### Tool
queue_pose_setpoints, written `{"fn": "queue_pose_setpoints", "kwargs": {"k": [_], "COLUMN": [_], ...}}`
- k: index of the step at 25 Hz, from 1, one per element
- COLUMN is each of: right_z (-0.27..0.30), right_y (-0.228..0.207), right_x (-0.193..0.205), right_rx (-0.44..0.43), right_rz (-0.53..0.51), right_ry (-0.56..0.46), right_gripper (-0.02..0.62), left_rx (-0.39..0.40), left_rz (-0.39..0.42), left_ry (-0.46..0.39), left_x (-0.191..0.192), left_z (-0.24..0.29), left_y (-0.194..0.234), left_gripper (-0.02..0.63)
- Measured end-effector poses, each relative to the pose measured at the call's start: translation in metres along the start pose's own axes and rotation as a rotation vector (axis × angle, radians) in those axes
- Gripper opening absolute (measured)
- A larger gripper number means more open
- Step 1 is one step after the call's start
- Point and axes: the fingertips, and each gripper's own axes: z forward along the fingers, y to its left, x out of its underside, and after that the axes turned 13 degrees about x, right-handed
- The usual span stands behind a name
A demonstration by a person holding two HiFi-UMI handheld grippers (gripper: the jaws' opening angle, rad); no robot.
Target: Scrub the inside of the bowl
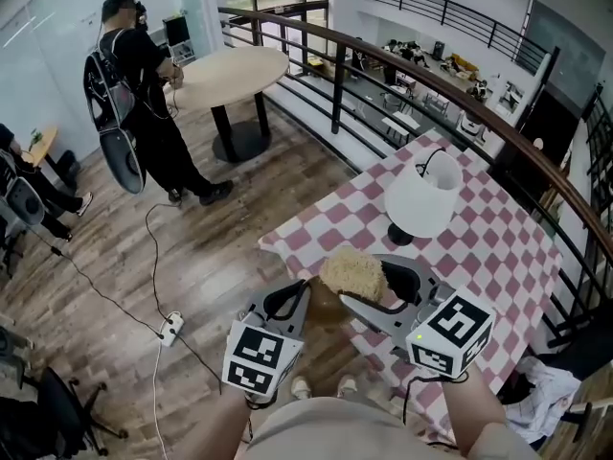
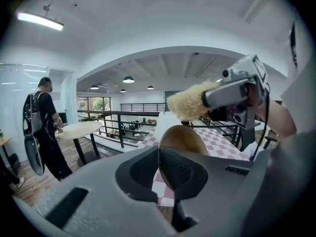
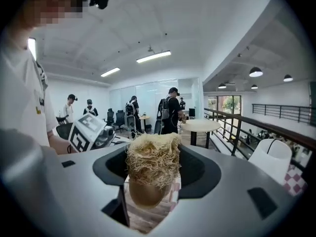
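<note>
A small brown wooden bowl point(image 1: 324, 307) is held in the air on its edge, its rim pinched by my left gripper point(image 1: 303, 297), which is shut on it. In the left gripper view the bowl point(image 2: 183, 141) rises from between the jaws, hollow side facing right. My right gripper point(image 1: 372, 291) is shut on a straw-coloured fibre scrubber point(image 1: 353, 273), which sits at the bowl's upper rim. The right gripper view has the scrubber point(image 3: 153, 161) clamped upright, with the bowl point(image 3: 145, 194) just below and behind it.
A table with a red-and-white checked cloth point(image 1: 498, 247) lies ahead on the right, carrying a white lamp point(image 1: 422, 199). A railing point(image 1: 383, 60) runs behind it. A person with a backpack point(image 1: 144, 94) stands by a round table point(image 1: 230, 70). A cable and power strip point(image 1: 170, 328) lie on the wooden floor.
</note>
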Motion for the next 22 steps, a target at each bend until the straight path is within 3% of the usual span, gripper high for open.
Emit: {"fn": "queue_pose_setpoints", "kwargs": {"k": [4, 10, 17, 22], "right_z": [0.013, 0.028, 0.026, 0.016], "right_y": [-0.011, -0.001, -0.008, -0.026], "right_x": [-0.006, 0.003, 0.017, 0.025], "right_rx": [-0.043, -0.114, -0.138, -0.095], "right_rz": [0.077, 0.125, 0.222, 0.269], "right_ry": [0.034, 0.120, 0.144, 0.136], "right_gripper": [0.264, 0.264, 0.264, 0.264], "left_rx": [0.081, 0.055, 0.044, 0.018], "left_rz": [0.148, 0.337, 0.302, 0.265], "left_ry": [0.009, 0.070, 0.053, 0.042], "left_x": [-0.019, -0.025, -0.019, -0.016], "left_z": [0.004, 0.007, 0.005, -0.001], "left_y": [-0.024, -0.037, -0.036, -0.026], "left_gripper": [0.025, 0.025, 0.025, 0.025]}}
